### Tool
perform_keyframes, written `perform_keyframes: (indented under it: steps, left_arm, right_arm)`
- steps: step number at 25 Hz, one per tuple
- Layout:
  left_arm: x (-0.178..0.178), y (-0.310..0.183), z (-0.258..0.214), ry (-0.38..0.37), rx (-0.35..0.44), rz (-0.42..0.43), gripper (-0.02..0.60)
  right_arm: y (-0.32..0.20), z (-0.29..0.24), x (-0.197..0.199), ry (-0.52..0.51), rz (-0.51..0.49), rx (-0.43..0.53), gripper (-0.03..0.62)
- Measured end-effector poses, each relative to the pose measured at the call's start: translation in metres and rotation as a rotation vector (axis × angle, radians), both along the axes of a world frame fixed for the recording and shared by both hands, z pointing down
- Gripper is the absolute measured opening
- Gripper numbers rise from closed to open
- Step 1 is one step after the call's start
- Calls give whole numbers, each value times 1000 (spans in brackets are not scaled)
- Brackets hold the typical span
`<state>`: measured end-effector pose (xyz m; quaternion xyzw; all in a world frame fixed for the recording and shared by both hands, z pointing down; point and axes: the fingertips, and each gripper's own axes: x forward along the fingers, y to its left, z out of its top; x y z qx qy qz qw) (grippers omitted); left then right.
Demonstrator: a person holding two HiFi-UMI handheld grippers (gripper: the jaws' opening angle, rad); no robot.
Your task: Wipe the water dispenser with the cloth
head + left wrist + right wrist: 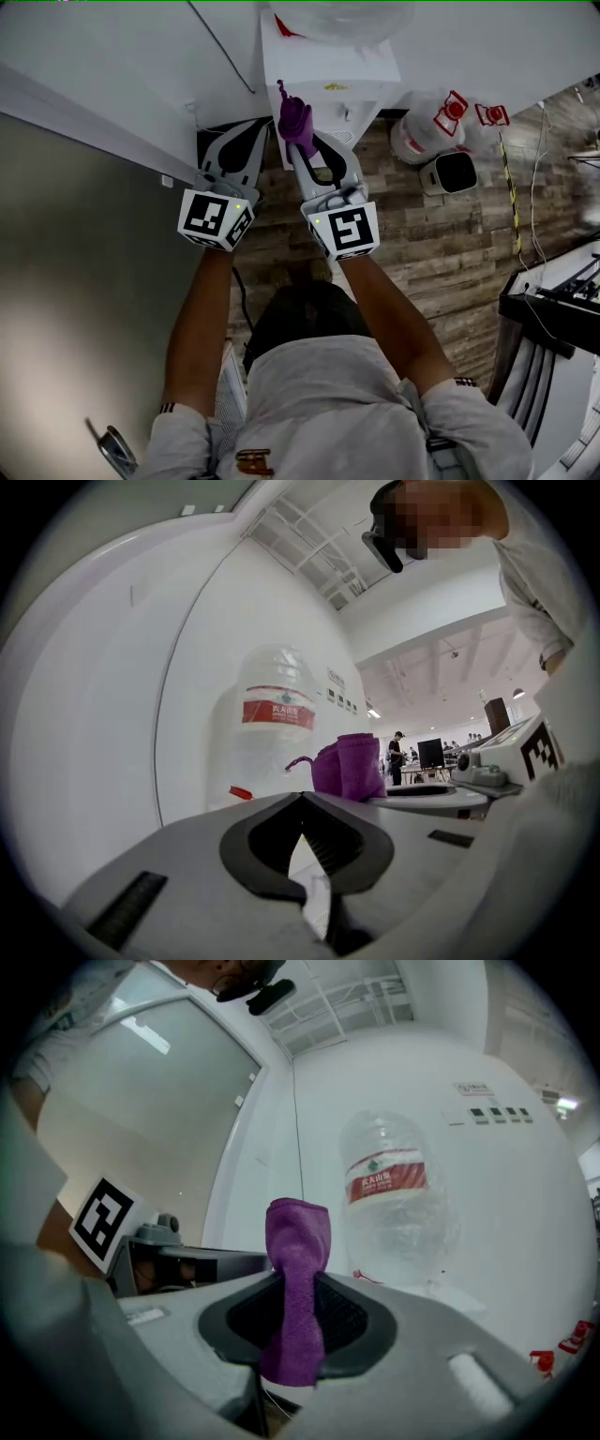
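Observation:
The white water dispenser [328, 80] stands against the wall straight ahead, with a clear bottle [342, 17] on top. My right gripper [302, 141] is shut on a purple cloth [296, 120], held upright just in front of the dispenser's front face. In the right gripper view the cloth [298, 1279] sticks up between the jaws, with the bottle [394, 1204] behind it. My left gripper [261, 129] hangs beside it on the left, shut and empty. In the left gripper view its jaws [302, 799] meet, and the cloth [349, 766] and bottle [277, 724] show beyond.
Spare water bottles [422, 136] and a small white box-like device [448, 172] sit on the wooden floor right of the dispenser. A black frame [553, 319] and cables lie at the far right. A white wall [112, 75] and a grey panel [84, 281] run along the left.

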<state>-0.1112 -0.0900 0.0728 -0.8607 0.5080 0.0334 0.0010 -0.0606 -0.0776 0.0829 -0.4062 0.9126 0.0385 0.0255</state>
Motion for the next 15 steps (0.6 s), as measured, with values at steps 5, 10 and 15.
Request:
perform_keyframes:
  steps: [5, 10, 15]
  left_arm:
    - [-12, -26, 29, 10, -28, 36, -2]
    - [-18, -48, 55, 0, -42, 70, -2]
    - [-26, -57, 74, -23, -35, 89, -2]
  right_arm:
    - [-30, 29, -14, 32, 68, -24, 94]
    - [-51, 49, -27, 48, 107, -2, 94]
    - [-67, 72, -41, 44, 138, 0, 94]
